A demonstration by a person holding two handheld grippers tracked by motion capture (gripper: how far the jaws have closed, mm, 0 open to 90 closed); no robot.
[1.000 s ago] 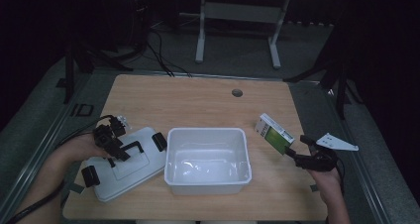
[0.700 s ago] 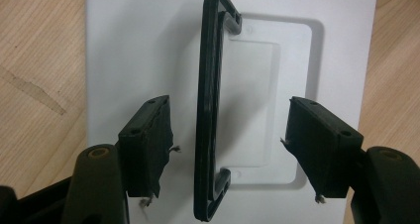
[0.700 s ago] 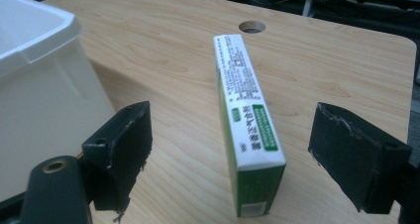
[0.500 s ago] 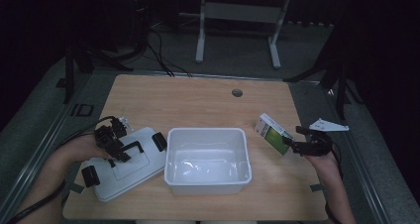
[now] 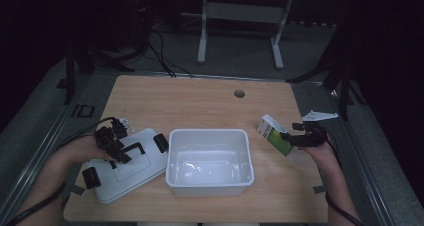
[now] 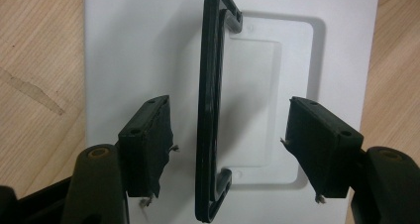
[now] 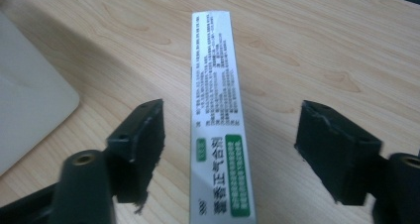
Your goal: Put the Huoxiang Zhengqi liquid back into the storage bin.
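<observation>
The wooden table (image 5: 200, 98) carries three things — lid (image 5: 125, 173), tub (image 5: 207, 181), box (image 5: 274, 134).

We cannot read the small print on the green and white box (image 7: 218, 130) in the right gripper view, and the bottom edge cuts off its near end. In the left gripper view the picture's edges crop the white lid (image 6: 148, 45), and its black handle (image 6: 210, 105) runs off the bottom. From the high view, we find the left gripper (image 5: 114, 142) too dark to make out its jaws.
</observation>
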